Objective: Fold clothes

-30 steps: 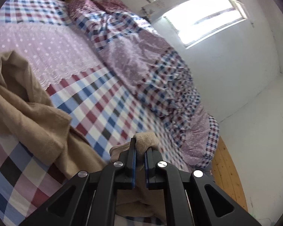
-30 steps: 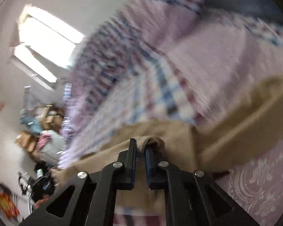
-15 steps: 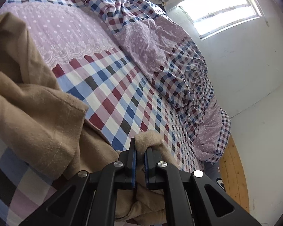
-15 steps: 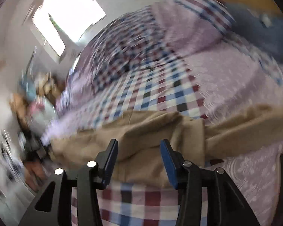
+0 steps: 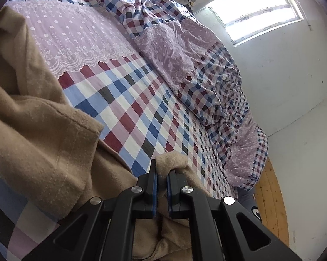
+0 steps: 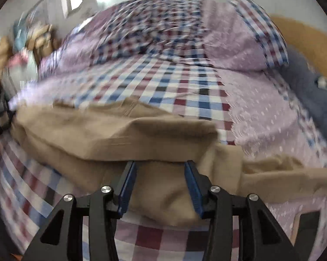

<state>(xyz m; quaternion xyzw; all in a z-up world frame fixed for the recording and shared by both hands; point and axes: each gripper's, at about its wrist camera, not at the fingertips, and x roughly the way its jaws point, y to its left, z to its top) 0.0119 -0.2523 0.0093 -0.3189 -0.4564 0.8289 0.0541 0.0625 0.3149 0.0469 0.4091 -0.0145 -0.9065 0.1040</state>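
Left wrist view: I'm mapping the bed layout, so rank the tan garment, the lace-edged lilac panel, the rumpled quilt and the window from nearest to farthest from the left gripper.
1. tan garment, pinched in the left gripper.
2. lace-edged lilac panel, upper left.
3. rumpled quilt, along the bed's far side; close to the panel.
4. window, top right.

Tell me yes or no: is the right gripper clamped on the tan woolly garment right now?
No: the right gripper has its blue pads spread apart, with the tan woolly garment lying loose on the checked bedsheet.
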